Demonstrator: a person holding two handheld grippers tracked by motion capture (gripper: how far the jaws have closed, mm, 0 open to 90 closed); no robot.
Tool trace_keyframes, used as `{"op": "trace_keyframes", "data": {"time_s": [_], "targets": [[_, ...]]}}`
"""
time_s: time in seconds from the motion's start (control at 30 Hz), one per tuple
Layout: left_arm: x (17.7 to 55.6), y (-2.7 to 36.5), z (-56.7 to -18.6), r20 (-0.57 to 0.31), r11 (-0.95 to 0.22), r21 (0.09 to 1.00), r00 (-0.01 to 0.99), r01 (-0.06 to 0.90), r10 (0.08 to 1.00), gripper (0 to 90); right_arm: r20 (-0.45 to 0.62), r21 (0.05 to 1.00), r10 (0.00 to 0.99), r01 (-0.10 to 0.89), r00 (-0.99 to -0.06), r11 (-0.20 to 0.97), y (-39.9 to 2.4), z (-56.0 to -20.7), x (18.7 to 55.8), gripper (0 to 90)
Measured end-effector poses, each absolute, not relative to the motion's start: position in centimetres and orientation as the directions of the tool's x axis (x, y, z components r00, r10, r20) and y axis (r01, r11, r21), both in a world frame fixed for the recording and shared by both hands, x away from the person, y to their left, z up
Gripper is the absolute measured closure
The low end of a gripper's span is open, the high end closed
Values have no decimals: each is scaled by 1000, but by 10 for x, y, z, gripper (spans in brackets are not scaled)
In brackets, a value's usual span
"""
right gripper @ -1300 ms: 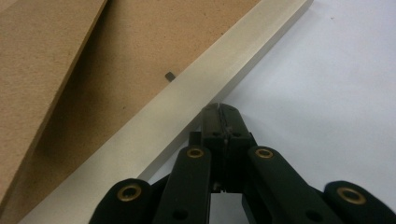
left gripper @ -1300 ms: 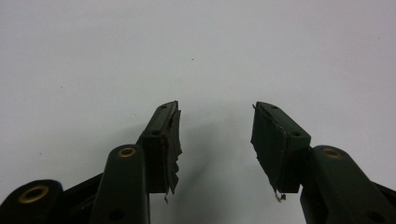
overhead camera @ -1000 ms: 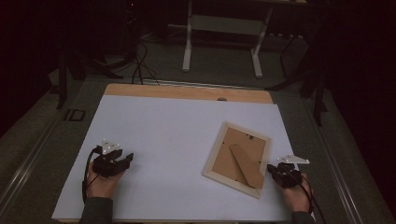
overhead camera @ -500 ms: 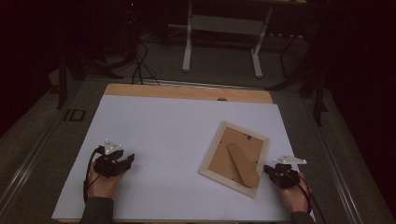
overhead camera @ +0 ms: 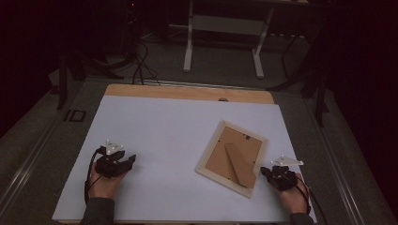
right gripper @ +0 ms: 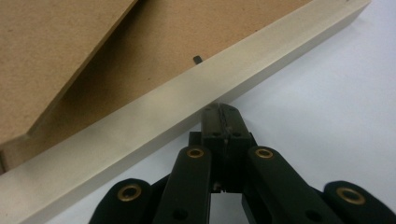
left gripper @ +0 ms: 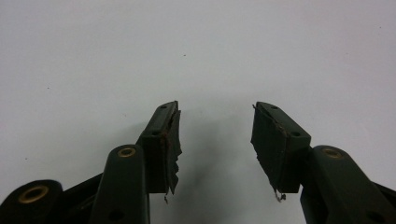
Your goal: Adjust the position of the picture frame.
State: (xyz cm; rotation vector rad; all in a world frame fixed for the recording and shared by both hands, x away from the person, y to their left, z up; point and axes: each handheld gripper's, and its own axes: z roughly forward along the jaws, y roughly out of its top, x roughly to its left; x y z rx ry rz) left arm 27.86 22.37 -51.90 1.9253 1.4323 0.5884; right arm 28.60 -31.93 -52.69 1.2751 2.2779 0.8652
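A pale wooden picture frame (overhead camera: 232, 159) lies face down and askew on the white table (overhead camera: 164, 126), its brown backing board and stand (overhead camera: 239, 164) facing up. My right gripper (overhead camera: 264, 171) is shut with nothing between its jaws. Its closed tips rest against the frame's near right edge. In the right gripper view, the right gripper (right gripper: 223, 115) meets the frame's pale rim (right gripper: 154, 121), with the brown backing (right gripper: 56, 51) beyond. My left gripper (overhead camera: 130, 160) rests at the table's near left, open and holding nothing. The left gripper (left gripper: 215, 128) has only bare white surface ahead.
A bare wood strip (overhead camera: 187, 92) runs along the table's far edge. Beyond it, on the dark floor, stand white desk legs (overhead camera: 188, 42) and loose cables (overhead camera: 141, 61). A metal rail (overhead camera: 28, 154) borders the table's left side.
The right gripper has crept left against the frame's edge, and the frame has slid slightly left and turned a little. The left gripper has stayed put.
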Motion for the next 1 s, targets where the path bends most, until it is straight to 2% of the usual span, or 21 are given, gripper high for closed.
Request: {"op": "trace_keyframes", "data": {"time_s": [1.0], "targets": [[279,222,-520,-29,-205,726,328,656,944,522,8,676,777,576,-629,459,-291,-528,284,900]]}}
